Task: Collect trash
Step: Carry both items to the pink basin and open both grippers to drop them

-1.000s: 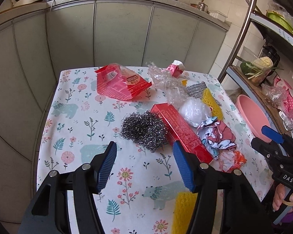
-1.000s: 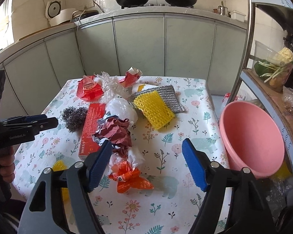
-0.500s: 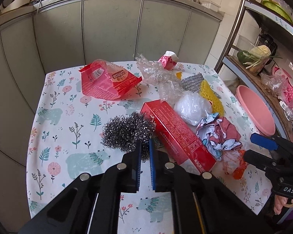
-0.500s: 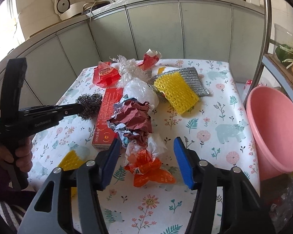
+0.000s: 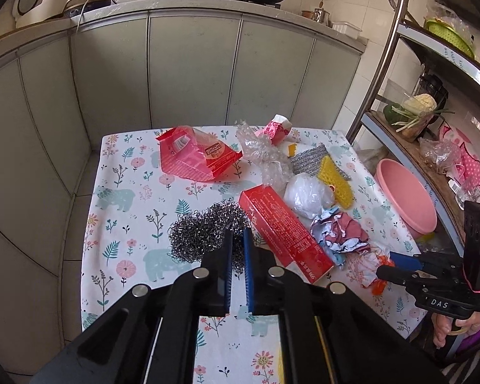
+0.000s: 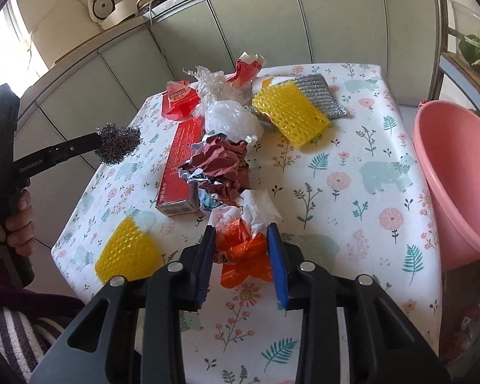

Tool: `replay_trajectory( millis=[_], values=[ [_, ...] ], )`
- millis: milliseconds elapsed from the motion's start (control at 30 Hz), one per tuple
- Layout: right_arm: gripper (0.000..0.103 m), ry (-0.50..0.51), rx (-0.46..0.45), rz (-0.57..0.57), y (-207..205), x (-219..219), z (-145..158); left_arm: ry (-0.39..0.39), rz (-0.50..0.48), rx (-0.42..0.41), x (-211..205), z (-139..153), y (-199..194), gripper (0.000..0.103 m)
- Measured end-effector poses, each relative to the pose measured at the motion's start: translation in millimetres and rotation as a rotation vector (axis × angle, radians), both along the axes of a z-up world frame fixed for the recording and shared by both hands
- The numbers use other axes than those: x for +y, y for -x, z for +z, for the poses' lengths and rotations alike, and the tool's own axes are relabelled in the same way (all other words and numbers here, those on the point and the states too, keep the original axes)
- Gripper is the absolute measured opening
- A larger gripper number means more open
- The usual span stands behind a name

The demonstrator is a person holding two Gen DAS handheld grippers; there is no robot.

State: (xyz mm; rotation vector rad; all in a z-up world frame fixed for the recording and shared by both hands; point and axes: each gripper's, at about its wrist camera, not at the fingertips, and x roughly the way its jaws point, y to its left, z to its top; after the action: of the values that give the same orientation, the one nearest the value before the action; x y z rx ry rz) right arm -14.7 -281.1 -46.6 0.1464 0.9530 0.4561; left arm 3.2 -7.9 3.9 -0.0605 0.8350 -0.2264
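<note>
My left gripper is shut on the steel wool ball and holds it off the table; the right wrist view shows the ball in the air at the left. My right gripper is closing around an orange and white crumpled wrapper on the flowered tablecloth. A red carton, crumpled maroon paper, a white plastic wad, clear plastic and a red snack bag lie on the table.
A pink basin stands at the table's right edge. Yellow mesh scrubbers and a silver pad lie at the back, another yellow one at the front left. A metal shelf rack stands at the right.
My left gripper shut on the steel wool and lifted it off the table. My right gripper moved down to the orange wrapper and its jaws narrowed around it.
</note>
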Motion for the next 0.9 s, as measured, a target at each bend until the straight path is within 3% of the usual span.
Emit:
replay_trajectory(
  millis=[267,533,733,900],
  values=[
    [0.033,-0.057,-0.122,-0.112,21,-48,35,0.056,-0.114,-0.066,-38,31,2,0.005],
    [0.033,-0.006,-0.221,-0.389,14,-121,54,0.137,-0.39,-0.089,-151,48,-24,0.006],
    [0.033,0.036,-0.205,-0.591,6,-175,38,0.131,-0.542,-0.04,-253,29,-49,0.006],
    [0.033,0.064,-0.174,-0.616,-9,-185,24,0.121,-0.585,0.045,-310,-5,-72,0.006]
  ],
)
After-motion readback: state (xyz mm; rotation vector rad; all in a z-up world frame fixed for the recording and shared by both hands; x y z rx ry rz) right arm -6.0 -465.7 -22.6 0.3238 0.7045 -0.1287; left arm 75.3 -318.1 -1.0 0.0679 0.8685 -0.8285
